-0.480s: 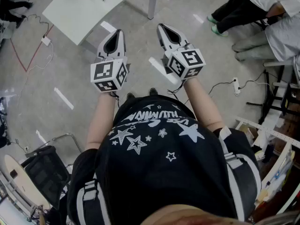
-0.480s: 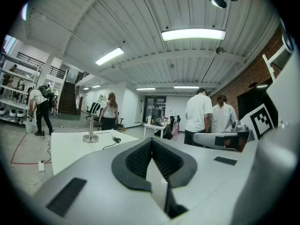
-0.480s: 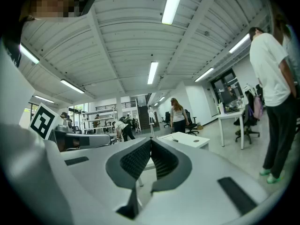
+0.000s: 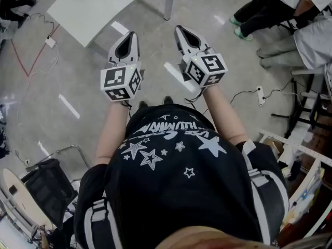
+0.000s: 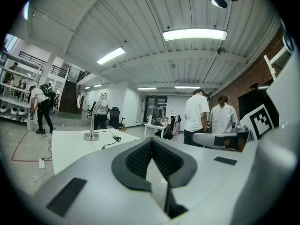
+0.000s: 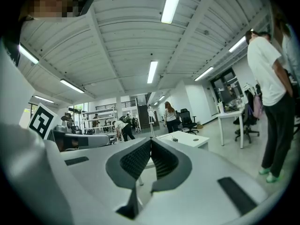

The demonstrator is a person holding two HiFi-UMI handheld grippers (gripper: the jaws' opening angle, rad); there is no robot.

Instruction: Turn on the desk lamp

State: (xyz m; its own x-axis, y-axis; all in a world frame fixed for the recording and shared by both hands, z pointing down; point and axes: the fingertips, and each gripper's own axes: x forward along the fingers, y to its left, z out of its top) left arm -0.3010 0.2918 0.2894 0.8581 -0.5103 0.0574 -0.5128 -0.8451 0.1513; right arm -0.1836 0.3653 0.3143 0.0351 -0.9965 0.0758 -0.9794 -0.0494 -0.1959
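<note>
Floor: below us lies a grey polished floor (image 4: 78,82).
Table: a white table (image 4: 88,12) stands ahead of us, well apart from both grippers.
Left gripper: our left gripper (image 4: 132,35) is held level in the air. Its fingers are pressed together tip to tip, with nothing between them (the ribbed pads meet in the left gripper view).
Right gripper: our right gripper (image 4: 179,29) is level beside the left one. Its fingers are likewise pressed together and it carries nothing.
Desk lamp: the desk lamp (image 5: 92,124) stands upright on the table, a slim metal stem on a round base, untouched.
Cable: a dark cable (image 5: 110,139) lies on the tabletop just beside the lamp's base.
</note>
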